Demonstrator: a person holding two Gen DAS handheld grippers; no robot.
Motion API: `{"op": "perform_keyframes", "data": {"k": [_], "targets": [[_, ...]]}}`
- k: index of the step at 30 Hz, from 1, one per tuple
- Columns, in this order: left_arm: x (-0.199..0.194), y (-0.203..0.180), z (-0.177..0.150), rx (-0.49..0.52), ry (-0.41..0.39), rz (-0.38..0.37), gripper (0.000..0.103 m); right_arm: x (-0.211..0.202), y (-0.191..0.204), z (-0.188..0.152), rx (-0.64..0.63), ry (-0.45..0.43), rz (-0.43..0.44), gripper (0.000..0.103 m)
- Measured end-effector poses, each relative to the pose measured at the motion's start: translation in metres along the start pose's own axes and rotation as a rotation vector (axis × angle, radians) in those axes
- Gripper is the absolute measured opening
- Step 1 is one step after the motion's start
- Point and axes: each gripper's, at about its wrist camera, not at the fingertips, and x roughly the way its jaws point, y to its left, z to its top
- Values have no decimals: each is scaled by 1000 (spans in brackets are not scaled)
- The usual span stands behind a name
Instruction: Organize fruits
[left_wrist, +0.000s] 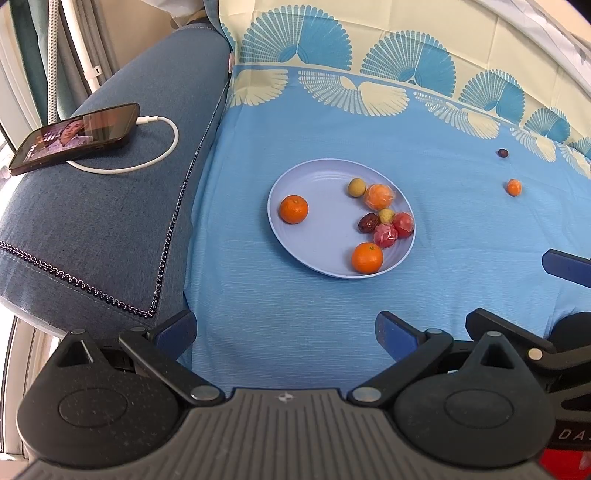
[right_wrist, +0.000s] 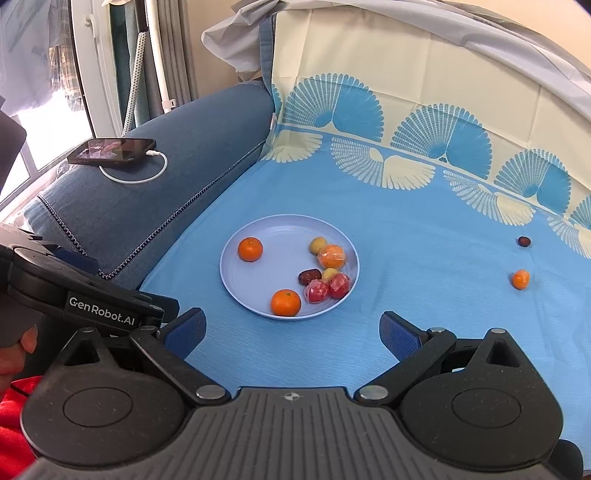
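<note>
Both hand-held grippers (left_wrist: 286, 334) (right_wrist: 293, 334) gape empty; plate (left_wrist: 317, 243) lies ahead.

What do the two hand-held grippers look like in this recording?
Both match: the left hand-held gripper and right hand-held gripper have blue textured fingers on black linkage arms with silver pivot pins, round black housings and a ribbed grey centre plate. White "GenRobot.AI" lettering marks the left one's side.

We see both fisheye views look forward and down over a blue cloth (left_wrist: 295, 332), from close above it. The left view sits nearer to the plate (left_wrist: 317, 236); the right view is a little farther back. Both share the plate, the phone (right_wrist: 110, 150) and the armrest (right_wrist: 192, 147).
</note>
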Motion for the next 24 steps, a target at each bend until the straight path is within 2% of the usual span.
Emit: {"op": "perform_keyframes", "data": {"k": [17,24], "targets": [[5,-4,4,11,17,5,103,9,-8,-1,39,14,-3,100],[10,-15,16,39,17,21,103,11,-44,-4,161,-21,-91,102]]}}
